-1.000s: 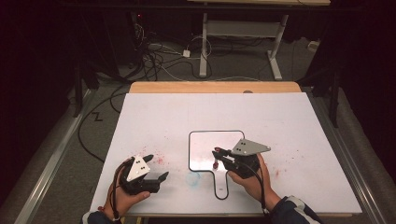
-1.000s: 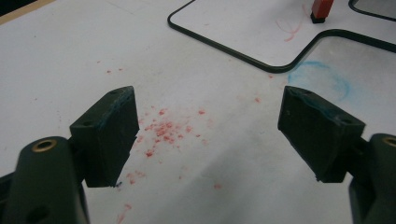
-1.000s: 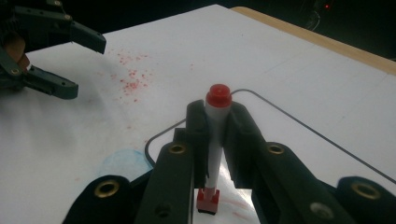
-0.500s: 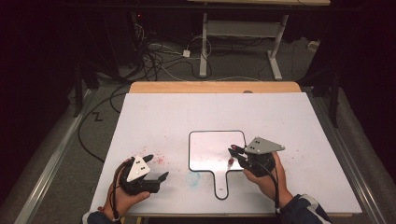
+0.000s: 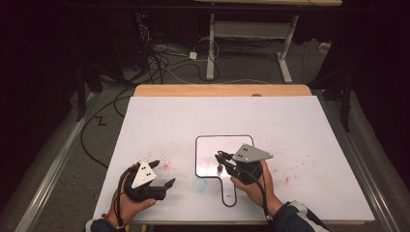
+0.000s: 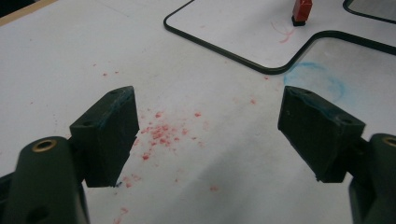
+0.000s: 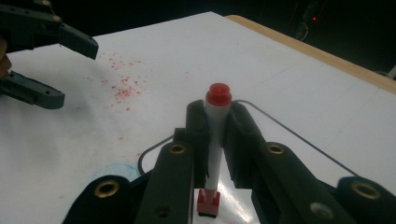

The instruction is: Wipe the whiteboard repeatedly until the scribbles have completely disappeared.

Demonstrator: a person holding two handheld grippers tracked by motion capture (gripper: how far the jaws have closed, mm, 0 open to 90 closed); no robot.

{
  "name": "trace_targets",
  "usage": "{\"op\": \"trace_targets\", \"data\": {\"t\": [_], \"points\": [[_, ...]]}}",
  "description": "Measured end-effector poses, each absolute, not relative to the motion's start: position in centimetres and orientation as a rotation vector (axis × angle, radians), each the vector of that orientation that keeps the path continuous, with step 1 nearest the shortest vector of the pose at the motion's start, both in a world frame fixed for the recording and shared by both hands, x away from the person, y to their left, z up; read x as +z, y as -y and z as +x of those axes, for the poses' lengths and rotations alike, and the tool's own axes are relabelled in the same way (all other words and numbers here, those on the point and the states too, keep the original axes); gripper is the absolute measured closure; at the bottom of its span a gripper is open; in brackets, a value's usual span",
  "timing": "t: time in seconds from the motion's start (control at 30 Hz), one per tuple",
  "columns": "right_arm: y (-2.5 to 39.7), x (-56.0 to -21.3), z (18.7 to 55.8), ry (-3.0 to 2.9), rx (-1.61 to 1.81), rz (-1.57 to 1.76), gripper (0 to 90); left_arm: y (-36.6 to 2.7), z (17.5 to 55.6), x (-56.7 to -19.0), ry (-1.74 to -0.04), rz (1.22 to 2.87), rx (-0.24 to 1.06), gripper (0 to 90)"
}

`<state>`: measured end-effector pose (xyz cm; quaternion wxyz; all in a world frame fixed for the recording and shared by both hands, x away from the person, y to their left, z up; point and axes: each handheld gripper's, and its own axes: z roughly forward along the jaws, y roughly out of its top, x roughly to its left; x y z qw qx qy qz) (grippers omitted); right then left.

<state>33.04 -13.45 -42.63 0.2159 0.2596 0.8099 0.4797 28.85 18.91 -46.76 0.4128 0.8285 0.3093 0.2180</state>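
While the right gripper (image 7: 217, 140) clamps the red marker (image 7: 216, 135) upright on the small whiteboard (image 5: 208, 150), press lightly; left gripper (image 6: 205, 135) gapes idle.

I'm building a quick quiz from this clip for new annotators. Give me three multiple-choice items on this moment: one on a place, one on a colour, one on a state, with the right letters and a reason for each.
1. Where does the marker's tip rest?
A. inside the black-outlined board
B. on the wooden table edge
C. on the floor

2. What colour is the marker's end cap?
A. green
B. red
C. yellow

3. How does the left gripper stand?
A. shut on the marker
B. shut on nothing
C. open, holding nothing

Answers:
1 A, the left gripper view shows the tip inside the outline.
2 B, the right gripper view shows a red cap above the right gripper.
3 C, its jaws stand wide apart over red specks.
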Motion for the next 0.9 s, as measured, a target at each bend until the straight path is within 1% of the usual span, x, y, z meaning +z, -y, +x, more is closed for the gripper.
{"op": "trace_targets", "data": {"t": [0.07, 0.23, 0.3, 0.4, 0.53, 0.67, 0.77, 0.9], "points": [[13.7, -42.4, 33.3, -2.255, 1.316, 0.733, 81.3, -19.0, 28.8, -46.8, -0.781, 2.085, 0.545, 19.3], [15.8, -41.9, 34.5, -2.192, 1.174, 0.812, 81.3, -19.0, 28.8, -46.8, -0.786, 2.077, 0.547, 19.3], [16.2, -41.9, 34.7, -2.198, 1.207, 0.835, 81.3, -19.0, 28.8, -46.7, -0.783, 2.083, 0.548, 19.3], [15.5, -42.1, 34.3, -2.243, 1.297, 0.810, 81.3, -18.8, 28.8, -46.8, -0.783, 2.084, 0.544, 19.3], [14.1, -42.0, 33.1, -2.298, 1.295, 0.760, 81.3, -18.9, 28.8, -46.8, -0.779, 2.088, 0.541, 19.3], [14.9, -41.8, 33.4, -2.235, 1.175, 0.763, 81.3, -18.9, 28.8, -46.8, -0.778, 2.087, 0.540, 19.3], [15.8, -41.7, 33.8, -2.245, 1.220, 0.832, 81.3, -18.9, 28.8, -46.8, -0.777, 2.085, 0.540, 19.3], [14.7, -41.9, 32.9, -2.319, 1.323, 0.799, 81.3, -18.8, 28.9, -46.8, -0.777, 2.087, 0.538, 19.3]]}}
